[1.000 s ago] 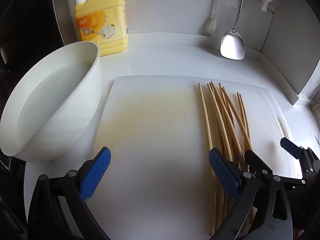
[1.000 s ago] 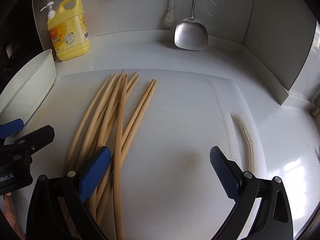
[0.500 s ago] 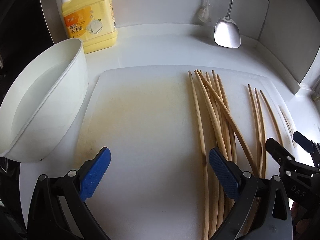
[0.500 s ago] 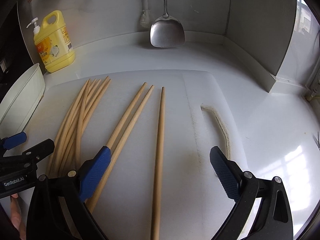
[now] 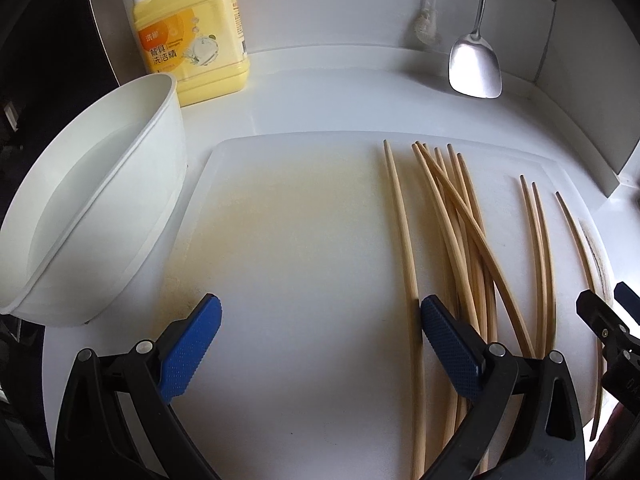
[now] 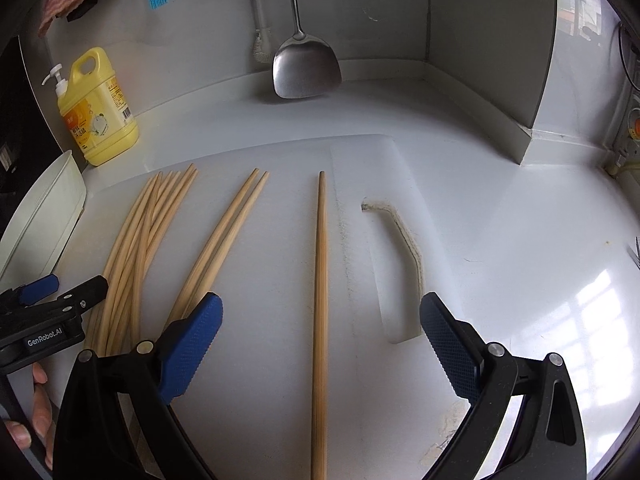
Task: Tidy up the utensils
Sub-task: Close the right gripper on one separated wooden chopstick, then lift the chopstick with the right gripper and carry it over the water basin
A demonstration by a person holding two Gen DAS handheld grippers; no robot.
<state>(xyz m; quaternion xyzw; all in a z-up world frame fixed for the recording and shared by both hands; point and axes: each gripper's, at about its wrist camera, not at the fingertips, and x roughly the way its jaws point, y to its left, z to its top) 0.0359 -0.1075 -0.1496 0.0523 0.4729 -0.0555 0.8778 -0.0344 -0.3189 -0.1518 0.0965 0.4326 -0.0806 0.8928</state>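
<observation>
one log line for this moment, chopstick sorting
left gripper: open, empty | right gripper: open, single chopstick between jaws, ungripped | pair | pile | on cutting board

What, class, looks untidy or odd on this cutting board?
The chopsticks are unevenly sorted: a crossed pile lies at the left, a neat pair beside it, and one single chopstick lies apart between the open right gripper fingers. The cutting board has a yellowish stain and grime around its handle slot.
</observation>
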